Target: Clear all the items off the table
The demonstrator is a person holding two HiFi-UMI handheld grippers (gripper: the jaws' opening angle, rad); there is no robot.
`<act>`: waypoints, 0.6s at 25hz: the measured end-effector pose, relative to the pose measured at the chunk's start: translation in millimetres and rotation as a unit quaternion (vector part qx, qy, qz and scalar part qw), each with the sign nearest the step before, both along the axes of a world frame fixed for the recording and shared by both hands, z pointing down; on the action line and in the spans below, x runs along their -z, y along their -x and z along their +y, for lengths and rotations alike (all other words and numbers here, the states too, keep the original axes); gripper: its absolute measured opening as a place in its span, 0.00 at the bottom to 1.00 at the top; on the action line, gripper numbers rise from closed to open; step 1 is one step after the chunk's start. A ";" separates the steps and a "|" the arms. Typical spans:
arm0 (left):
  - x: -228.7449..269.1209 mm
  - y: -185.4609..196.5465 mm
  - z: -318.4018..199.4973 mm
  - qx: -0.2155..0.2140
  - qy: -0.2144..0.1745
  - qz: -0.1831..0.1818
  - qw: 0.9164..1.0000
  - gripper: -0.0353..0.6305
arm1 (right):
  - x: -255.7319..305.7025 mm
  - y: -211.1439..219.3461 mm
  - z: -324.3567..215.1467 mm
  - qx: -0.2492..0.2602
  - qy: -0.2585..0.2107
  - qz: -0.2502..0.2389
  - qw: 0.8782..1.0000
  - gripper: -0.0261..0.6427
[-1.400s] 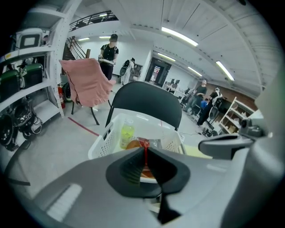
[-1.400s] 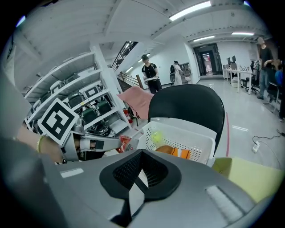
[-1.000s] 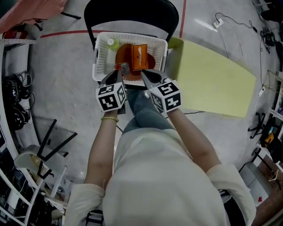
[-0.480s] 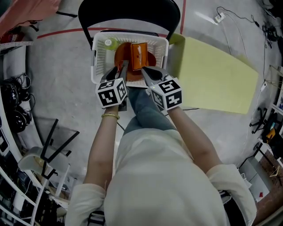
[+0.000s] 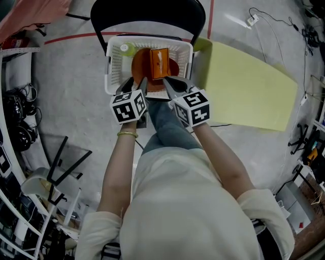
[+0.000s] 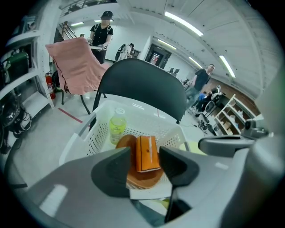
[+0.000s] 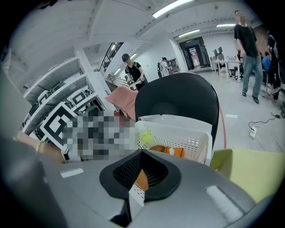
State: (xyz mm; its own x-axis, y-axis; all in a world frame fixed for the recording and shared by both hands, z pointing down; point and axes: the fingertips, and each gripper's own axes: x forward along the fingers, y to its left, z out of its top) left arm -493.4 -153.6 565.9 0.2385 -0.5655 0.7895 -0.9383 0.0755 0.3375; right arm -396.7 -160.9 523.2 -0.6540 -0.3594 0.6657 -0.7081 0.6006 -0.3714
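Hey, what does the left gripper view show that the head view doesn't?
Only the left gripper view: the left gripper with jaws apart, having just been opening, nothing between them, and people standing behind. Only the head view: the person's arms and both marker cubes. Both: the white basket on the black chair, holding an orange box, brown plate and bottle.

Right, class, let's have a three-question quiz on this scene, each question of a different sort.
1. True or false: the box lies on the plate.
2. What does the basket stand on? A floor; B chair; C table.
3. Fill in: the right gripper is ____.
Key: 1 true; 2 B; 3 shut.
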 end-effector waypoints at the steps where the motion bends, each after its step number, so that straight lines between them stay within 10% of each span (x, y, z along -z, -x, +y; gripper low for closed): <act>1: 1.1 0.1 1.4 0.001 -0.001 -0.001 1.000 0.36 | 0.9 -1.0 0.9 -0.001 -0.001 0.000 1.000 0.04; 15: 27.2 -2.3 21.4 -0.005 -0.033 -0.021 0.999 0.20 | 15.5 -8.9 21.5 -0.008 -0.022 -0.002 1.000 0.04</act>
